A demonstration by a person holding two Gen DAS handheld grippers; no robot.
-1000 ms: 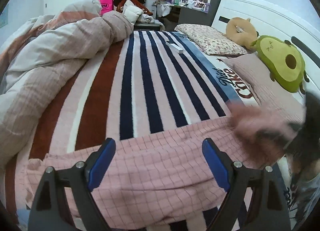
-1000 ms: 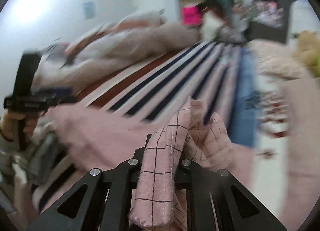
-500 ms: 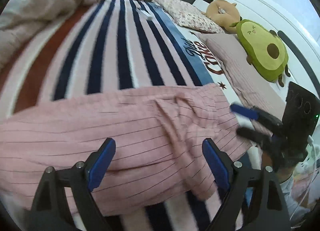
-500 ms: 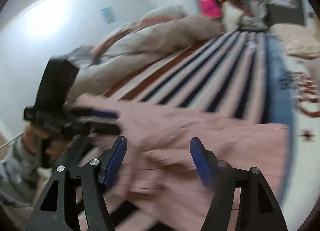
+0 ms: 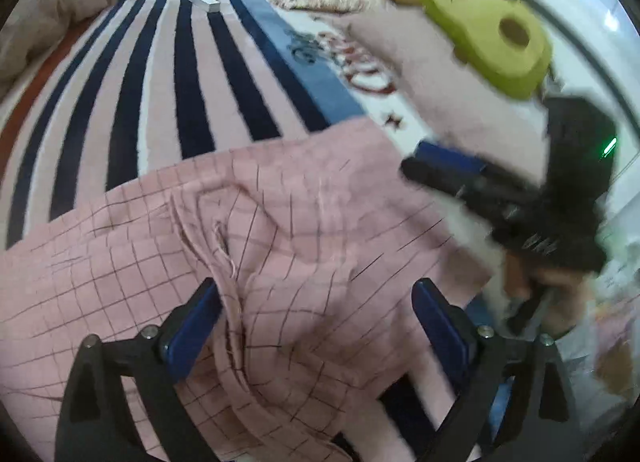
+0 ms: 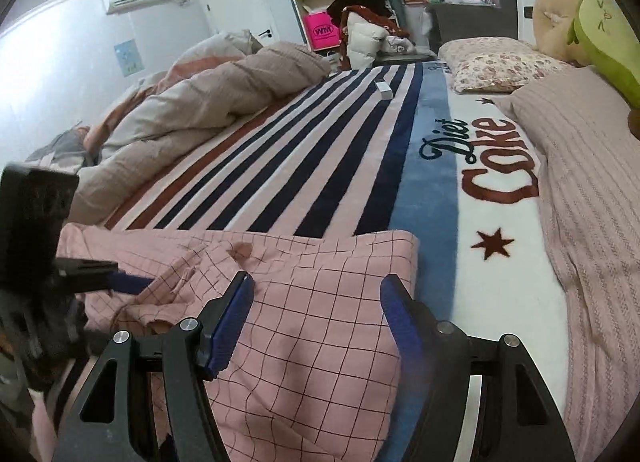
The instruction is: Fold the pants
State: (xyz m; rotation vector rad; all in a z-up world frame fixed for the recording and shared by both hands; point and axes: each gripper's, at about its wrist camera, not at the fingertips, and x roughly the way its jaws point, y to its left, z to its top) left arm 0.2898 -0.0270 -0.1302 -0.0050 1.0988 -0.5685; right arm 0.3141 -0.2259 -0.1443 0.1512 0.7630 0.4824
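Note:
Pink checked pants [image 5: 280,221] lie rumpled across the near end of the striped blanket [image 5: 192,81]. A folded edge [image 6: 384,246] reaches the blue band. My left gripper [image 5: 316,294] hovers low over the middle of the cloth. Its jaws are opening, and the fabric lies under the gap without being pinched. My right gripper [image 6: 317,284] stands open above the right part of the pants [image 6: 320,342], holding nothing. In the left wrist view the right gripper [image 5: 420,163] shows blurred at the right. In the right wrist view the left gripper [image 6: 120,276] shows at the left.
A bunched beige duvet [image 6: 200,101] fills the bed's left side. A small white box [image 6: 384,89] lies far up the blanket. A pink ribbed pillow [image 6: 592,181], a floral pillow [image 6: 496,65] and an avocado plush [image 5: 492,33] line the right.
My right gripper let go of the pants fold and opened. The cloth now lies on the bed. My left gripper tipped down and moved closer over the pants.

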